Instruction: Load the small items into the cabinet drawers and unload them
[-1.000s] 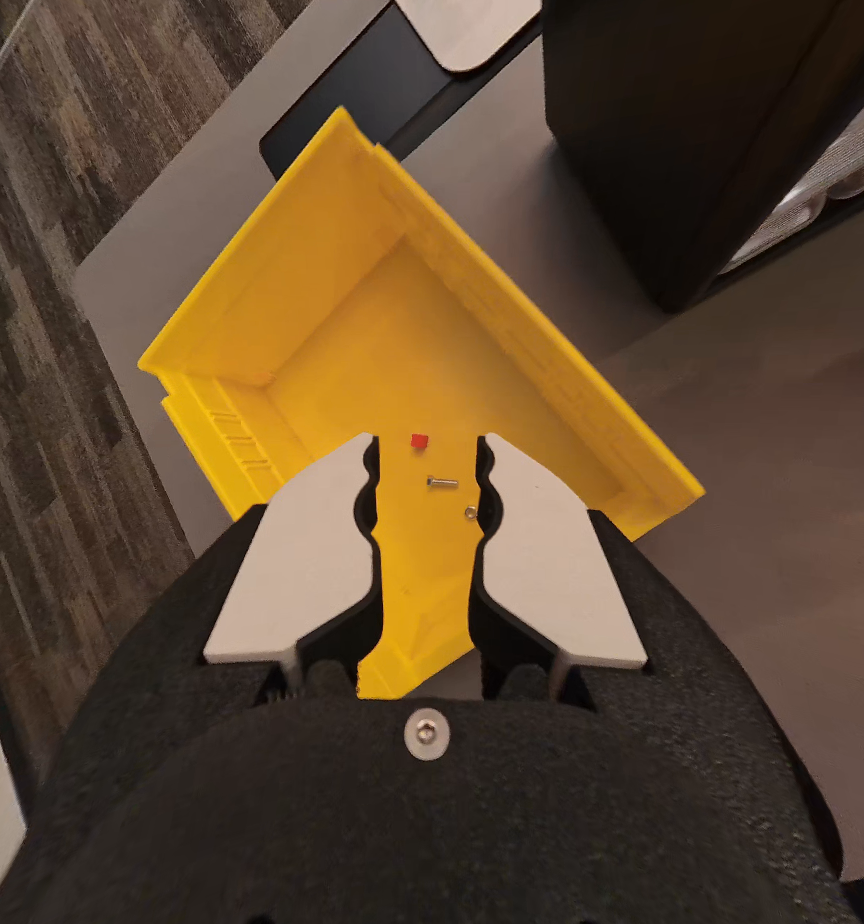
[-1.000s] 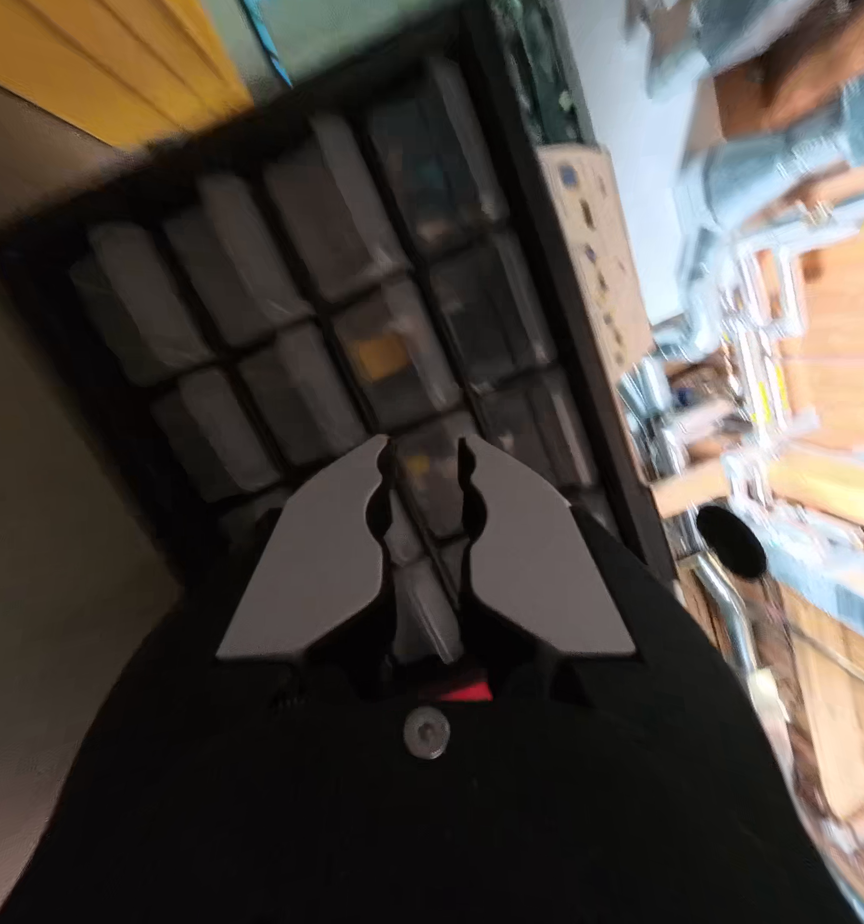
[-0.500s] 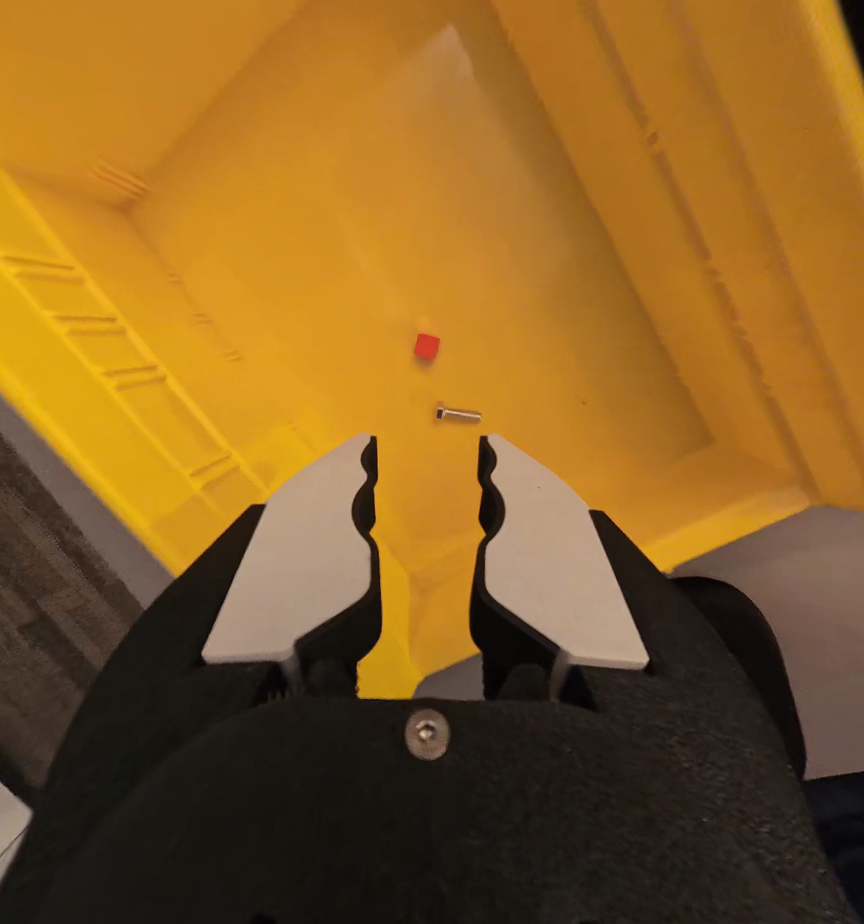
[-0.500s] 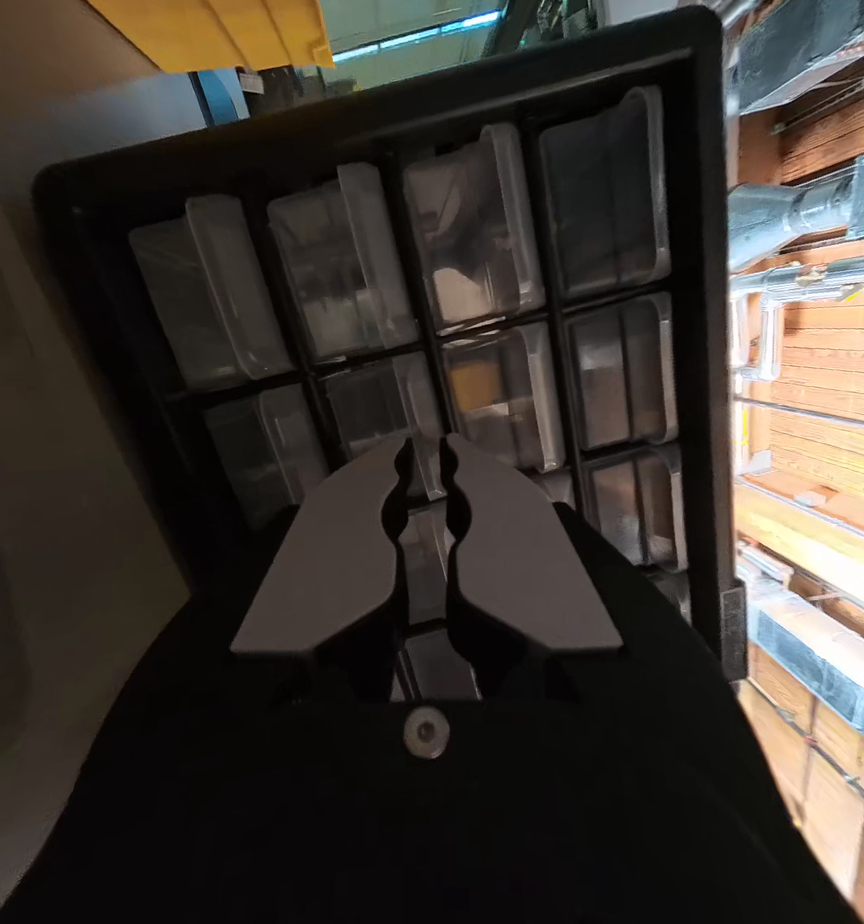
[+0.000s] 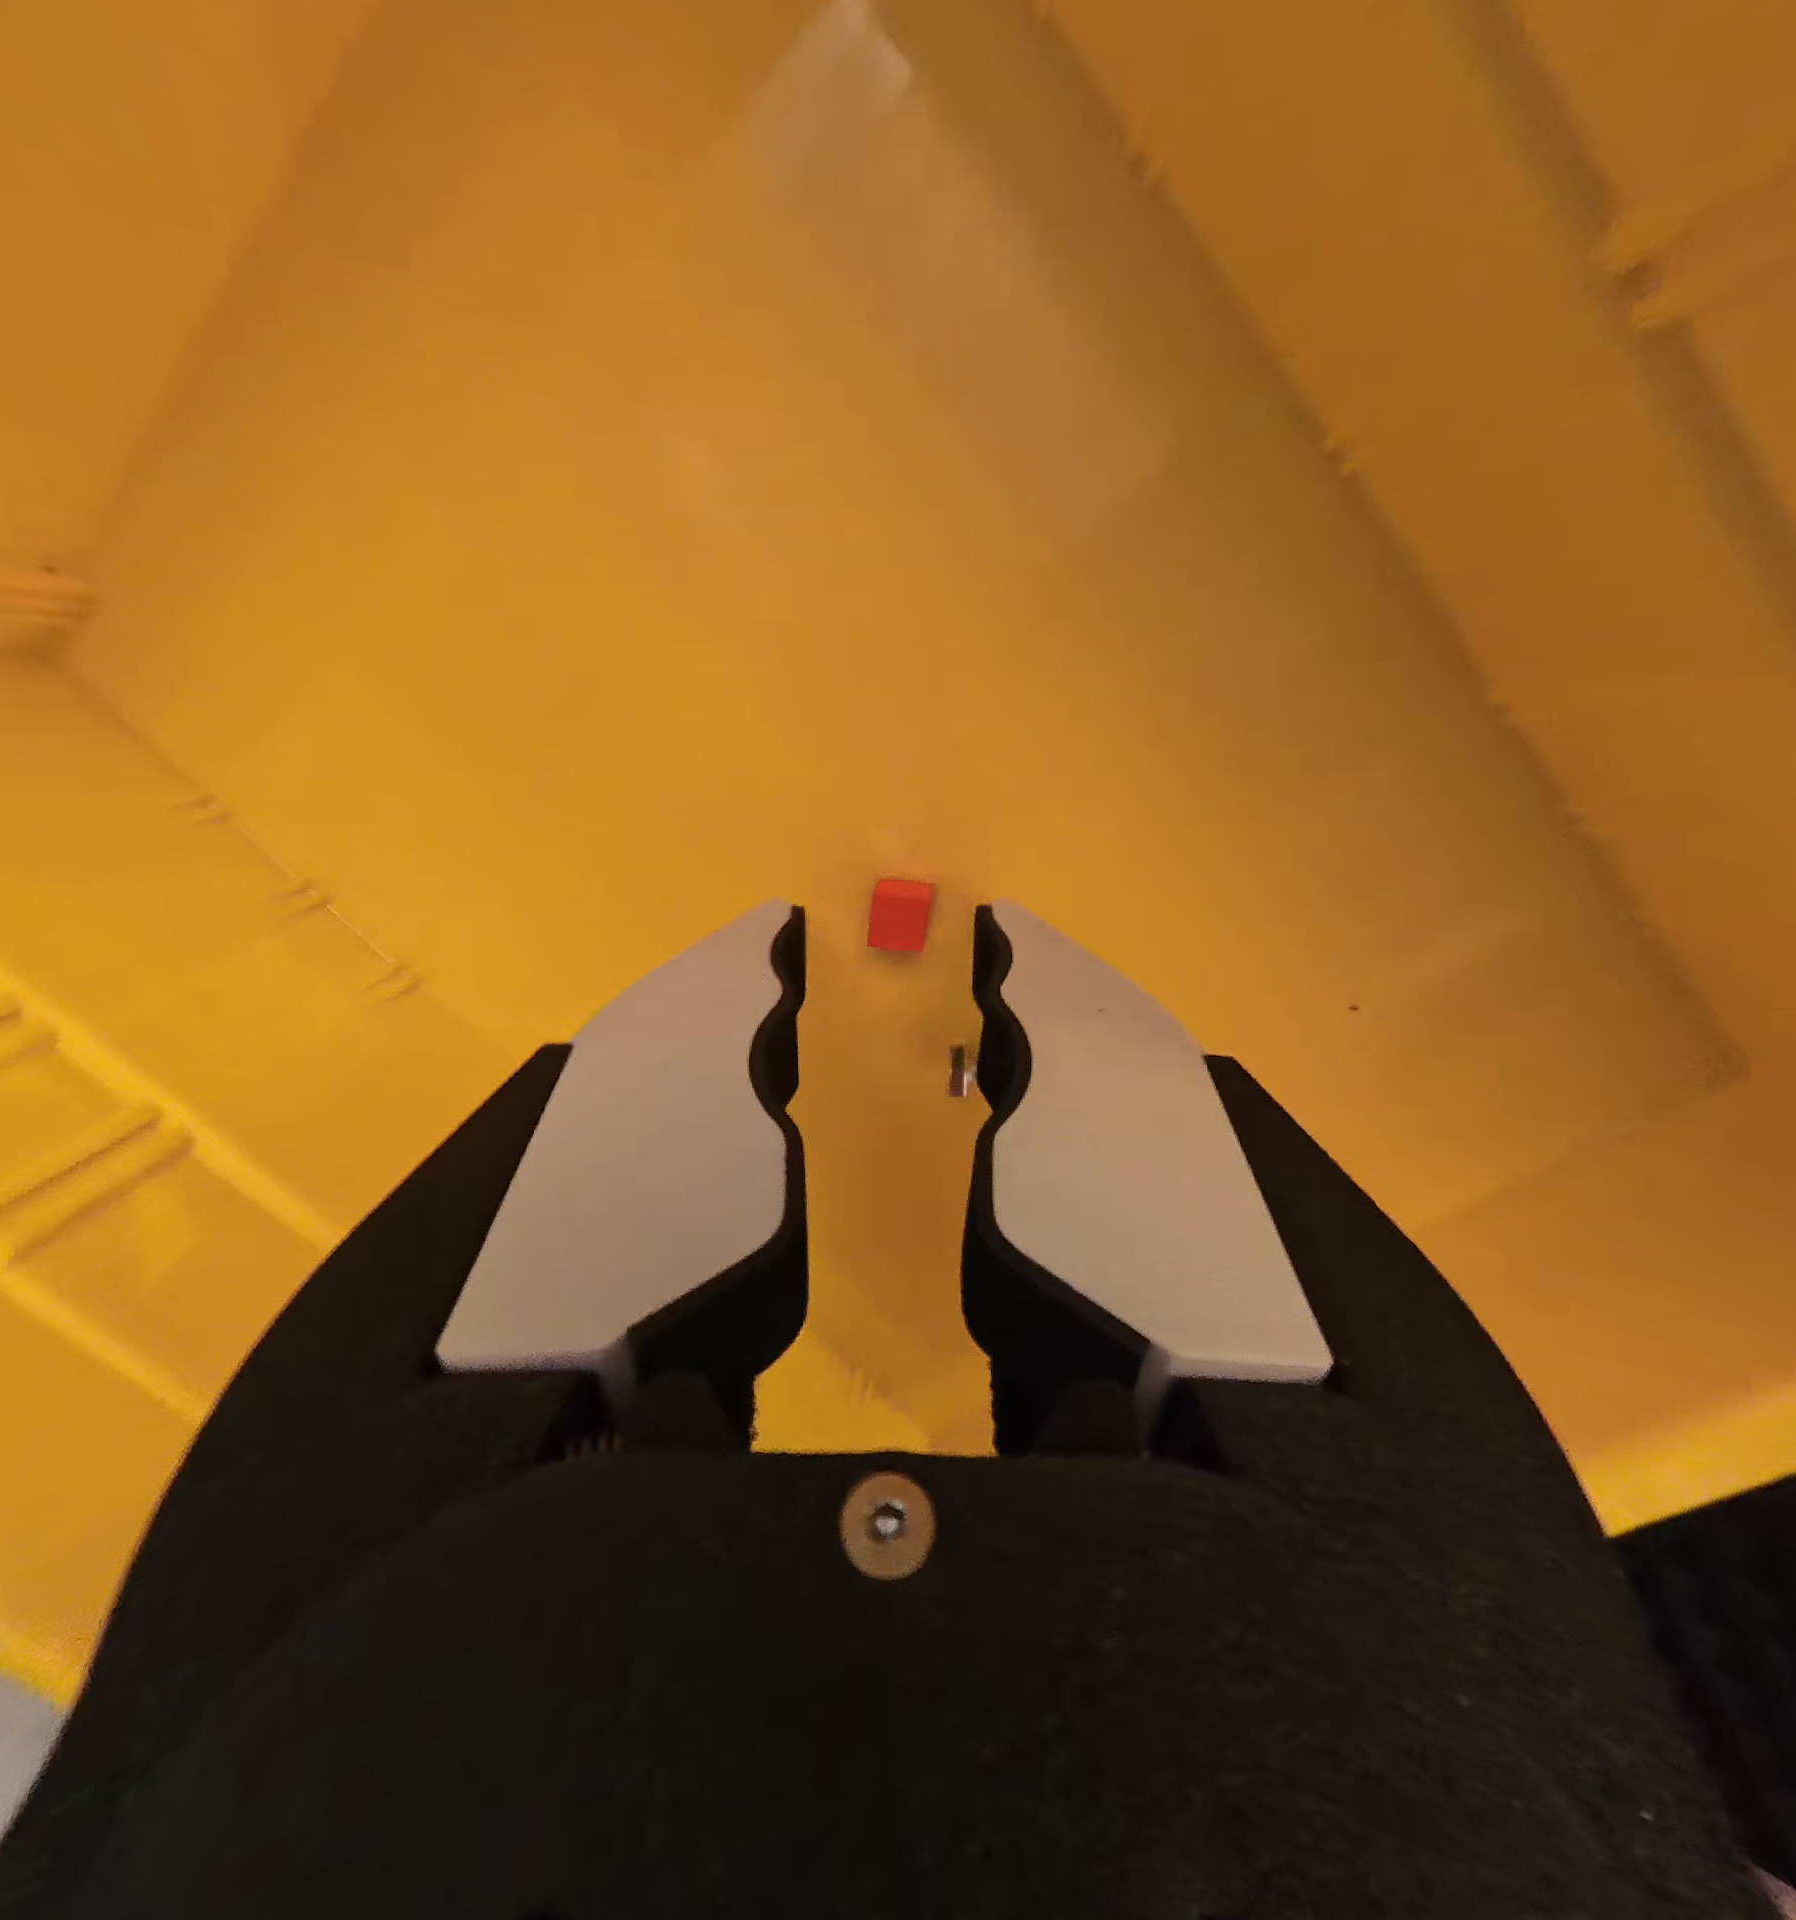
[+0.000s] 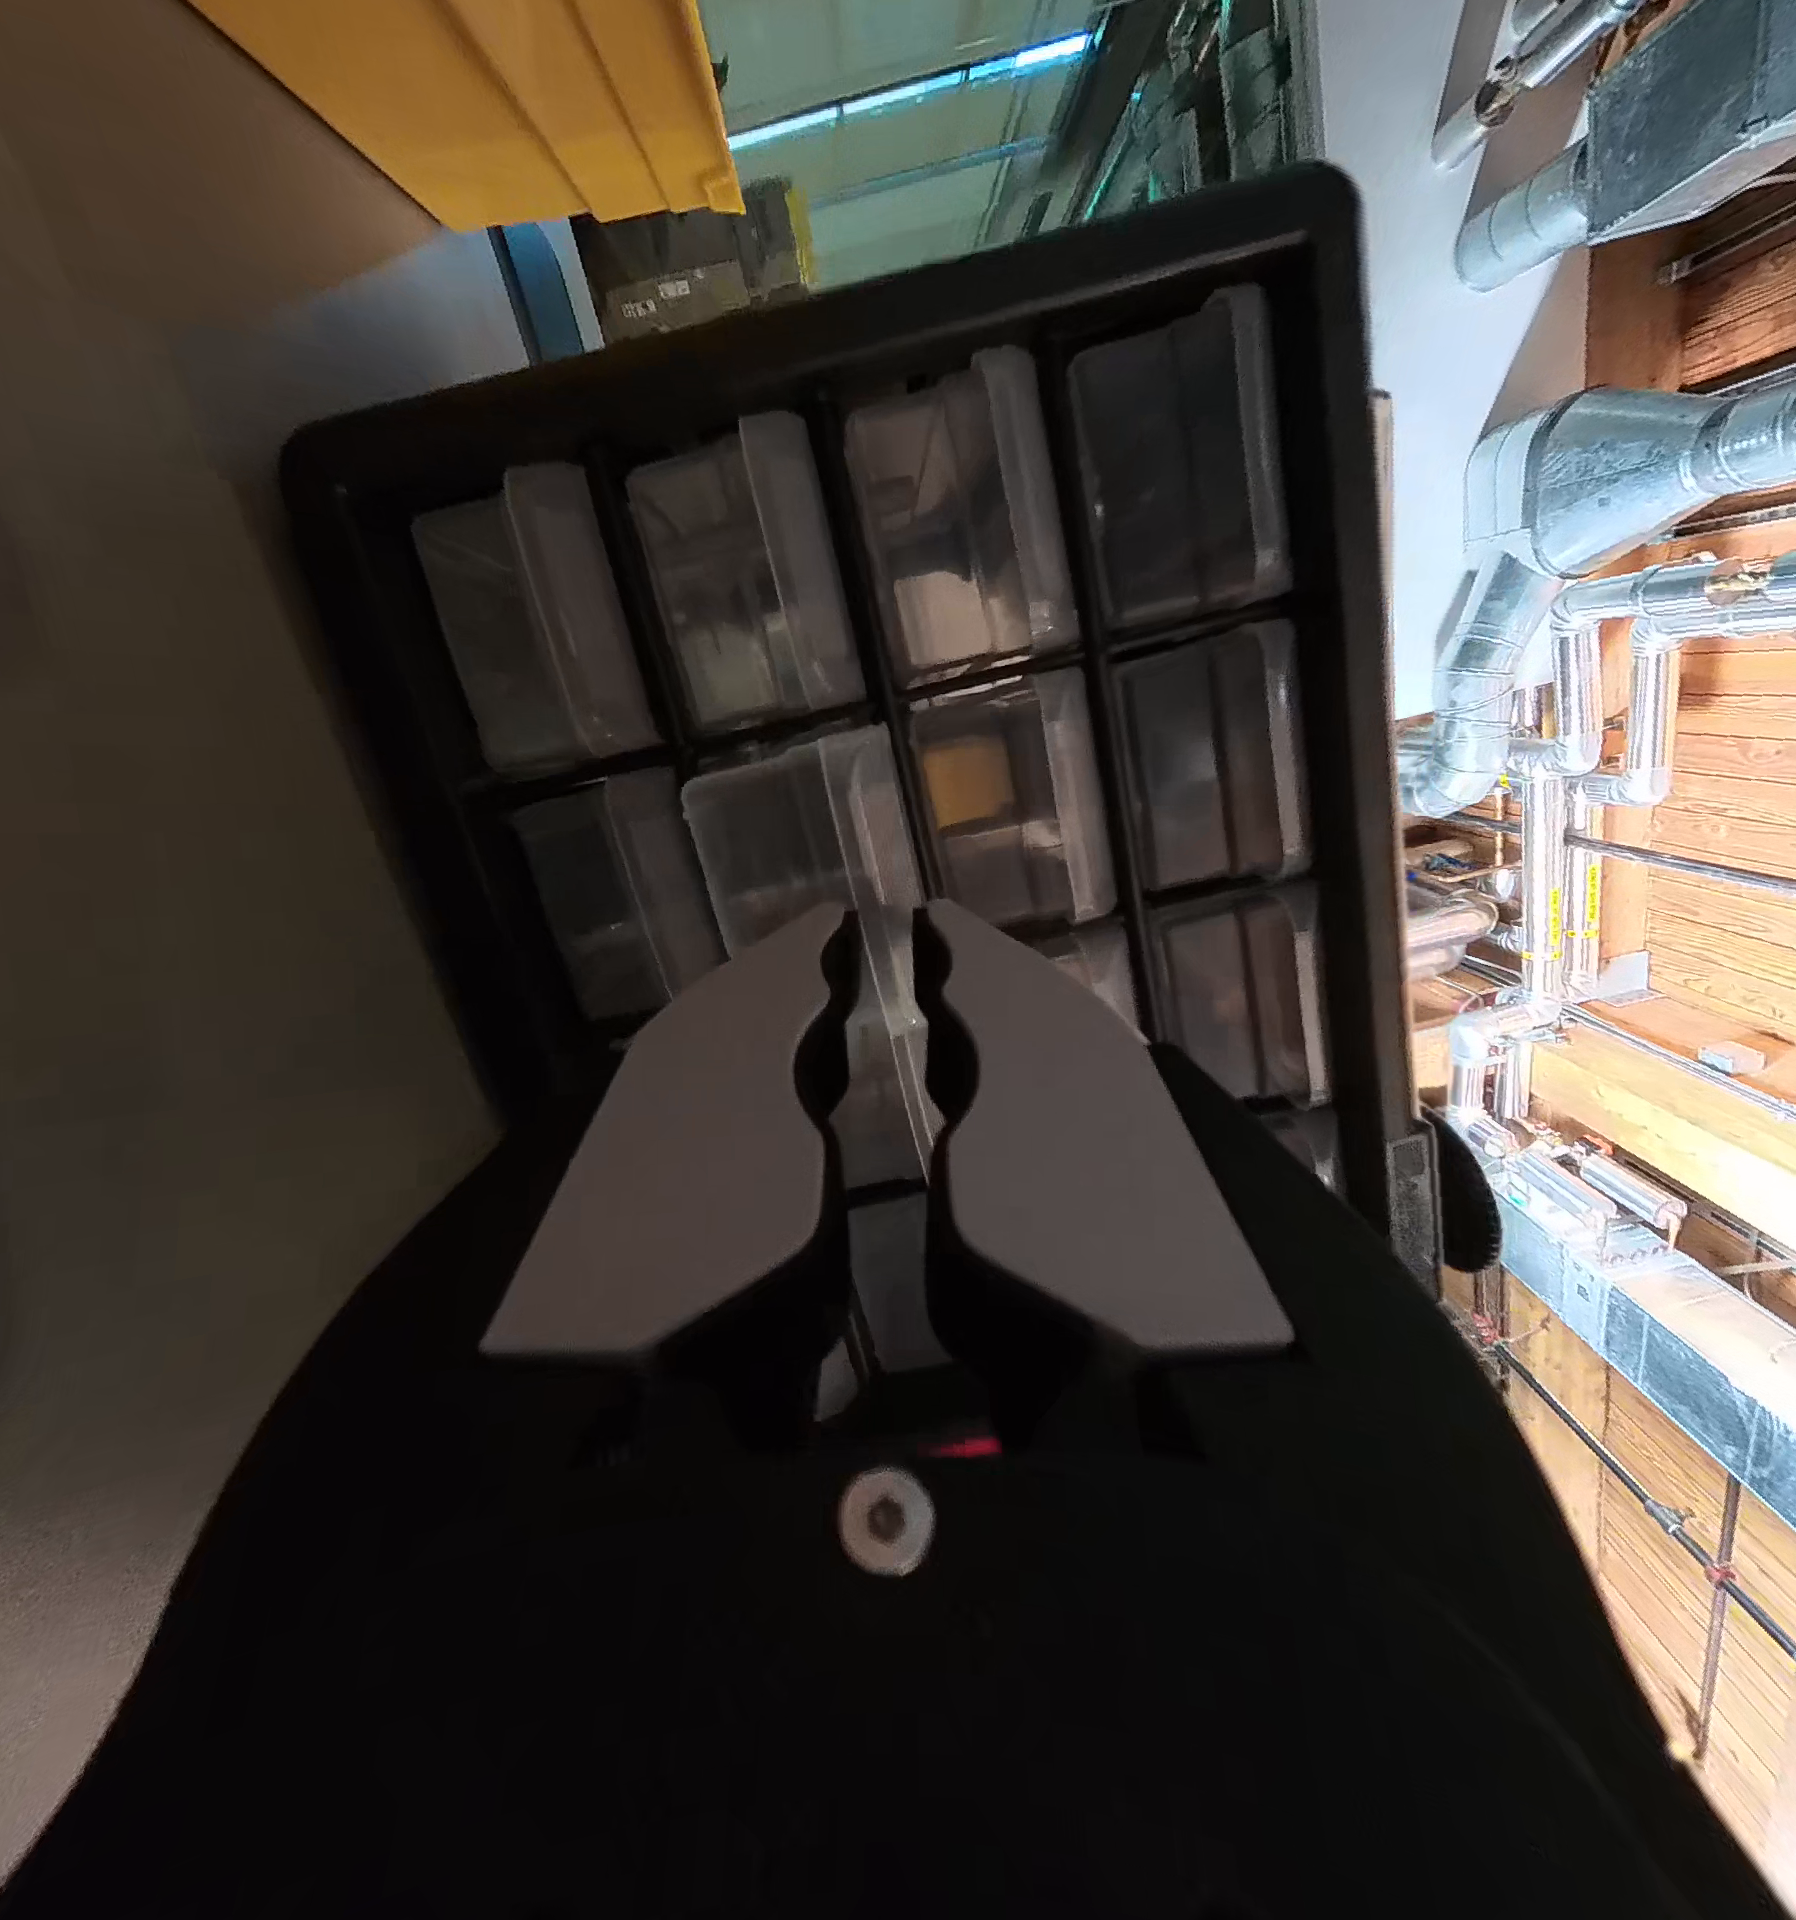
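The left gripper (image 5: pixel 883 914) points down into the yellow bin (image 5: pixel 561 520), fingers parted around a red cube (image 5: pixel 899 914) on its floor. The right gripper (image 6: pixel 886 920), fingers nearly closed, pinches a clear drawer's handle (image 6: pixel 886 997) on the black cabinet (image 6: pixel 1341 623).

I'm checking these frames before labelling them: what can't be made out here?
- Left wrist view: the screw is mostly hidden behind the left gripper's finger.
- Right wrist view: drawer contents in the cabinet are dim and blurred.
- Right gripper: firm clamping on the drawer handle is unclear.
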